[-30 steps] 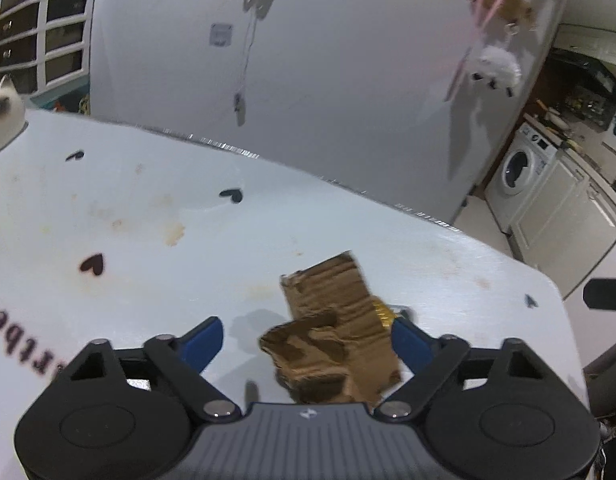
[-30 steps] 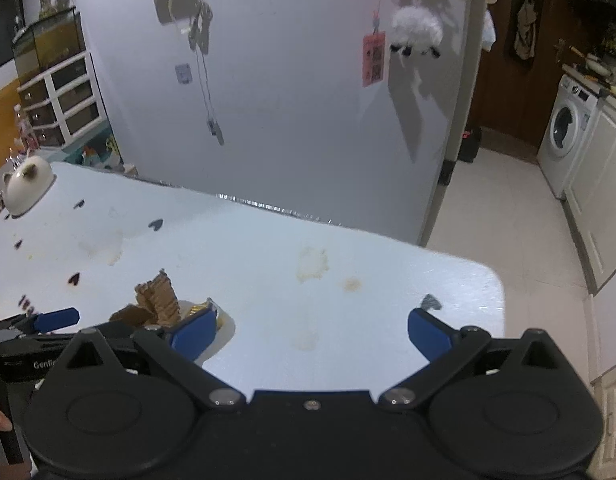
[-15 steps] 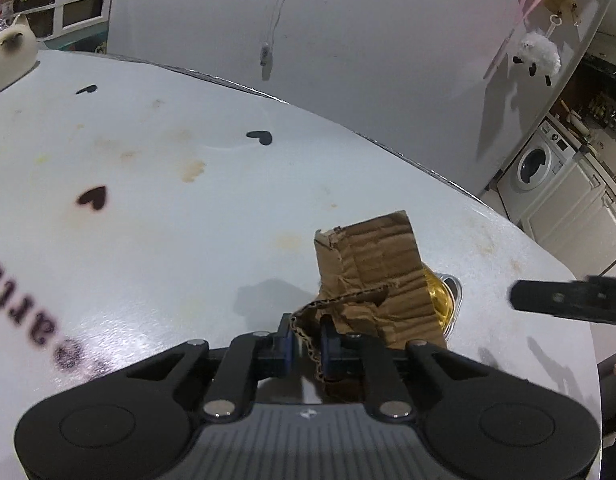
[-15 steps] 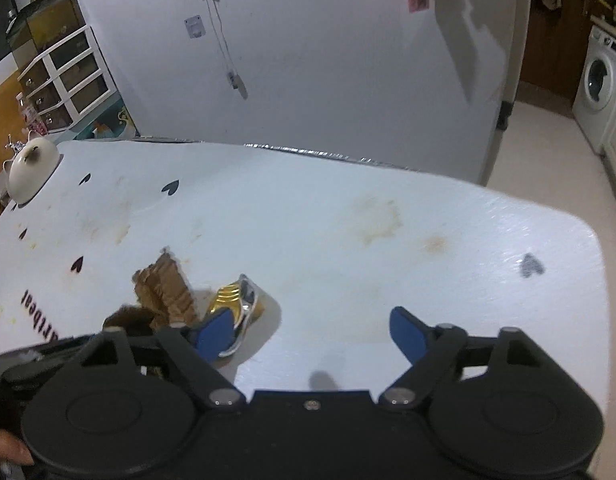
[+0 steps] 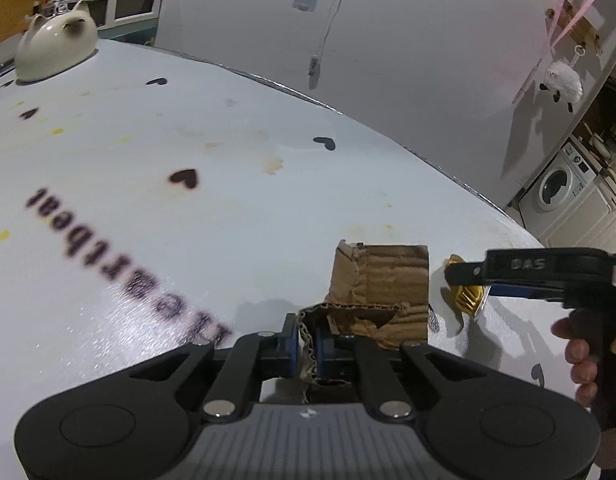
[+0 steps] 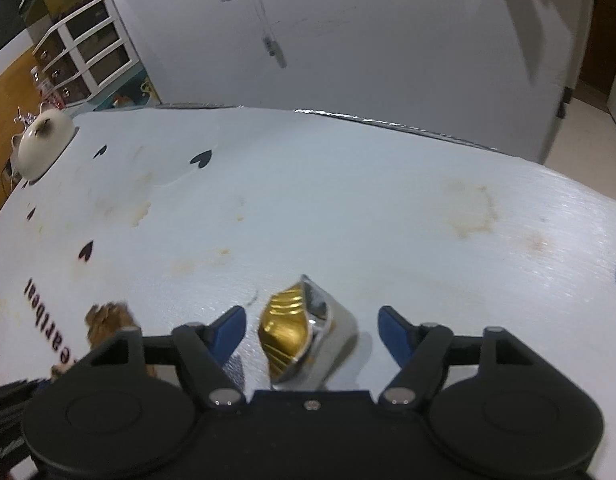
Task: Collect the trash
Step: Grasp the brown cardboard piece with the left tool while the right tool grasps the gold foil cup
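Cardboard, brown and corrugated with a torn, ragged edge, is now pinched by that edge between the blue pads of the left gripper; a second ago those jaws stood wide around it, so the first piece of trash looks secured, though it still seems to rest on the table. Just right of the cardboard lies a gold foil cup, ribbed and crumpled, with a shiny silver rim. The right gripper has dropped down over it and its jaws have just been closing; they straddle the cup but the pads stand clear of it, so nothing is grasped there yet. Judging from this, the cup is the next pickup. Beyond the cardboard, the white tabletop is matte and stained, printed with small black hearts and lettering. A glossy white cat-shaped ornament sits at the far left corner, well away from the cardboard; its exact make is hard to tell through the blur
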Demonstrator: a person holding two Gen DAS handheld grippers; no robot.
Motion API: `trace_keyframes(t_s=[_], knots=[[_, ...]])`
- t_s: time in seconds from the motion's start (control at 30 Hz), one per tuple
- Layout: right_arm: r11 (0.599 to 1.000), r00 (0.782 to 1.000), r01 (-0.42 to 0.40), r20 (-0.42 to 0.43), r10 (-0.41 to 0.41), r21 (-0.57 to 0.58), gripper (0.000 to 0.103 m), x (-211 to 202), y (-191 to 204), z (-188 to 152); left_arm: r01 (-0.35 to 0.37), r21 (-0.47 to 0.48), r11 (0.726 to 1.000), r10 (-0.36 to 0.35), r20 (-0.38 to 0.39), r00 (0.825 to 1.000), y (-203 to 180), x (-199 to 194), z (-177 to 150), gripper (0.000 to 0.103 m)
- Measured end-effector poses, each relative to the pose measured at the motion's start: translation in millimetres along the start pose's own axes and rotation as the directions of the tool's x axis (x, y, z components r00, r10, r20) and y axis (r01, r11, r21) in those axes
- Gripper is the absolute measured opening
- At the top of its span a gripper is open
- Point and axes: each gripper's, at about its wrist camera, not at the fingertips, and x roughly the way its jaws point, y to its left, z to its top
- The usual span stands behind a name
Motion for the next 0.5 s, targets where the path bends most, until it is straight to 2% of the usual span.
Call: trace_keyframes(t_s=[0.07, 0.1, 0.23, 0.5], knots=[[1.000, 1.000, 0.001, -0.024, -0.001, -0.011, 0.046, 6, 4, 0, -0.001, -0.002, 1.000, 0.001, 0.001, 1.000, 0, -4, -1, 0.007], [1.000, 1.000, 0.008, -0.021, -0.008, -0.015, 0.041, 6, 5, -2, -0.001, -0.001, 1.000, 0.001, 0.003, 1.000, -1, -6, -1, 0.007], [1.000, 1.000, 0.002, -0.022, -0.002, -0.019, 0.041, -6, 6, -12, 0.007, 0.010, 1.000, -0.007, 0.014, 1.000, -7, -14, -2, 0.007], [1.000, 1.000, 0.016, 0.009, -0.016, 0.012, 0.041, -56, -3, -45, 0.023, 0.045, 0.999, -0.024, 0.023, 0.999, -26, -34, -10, 0.006]])
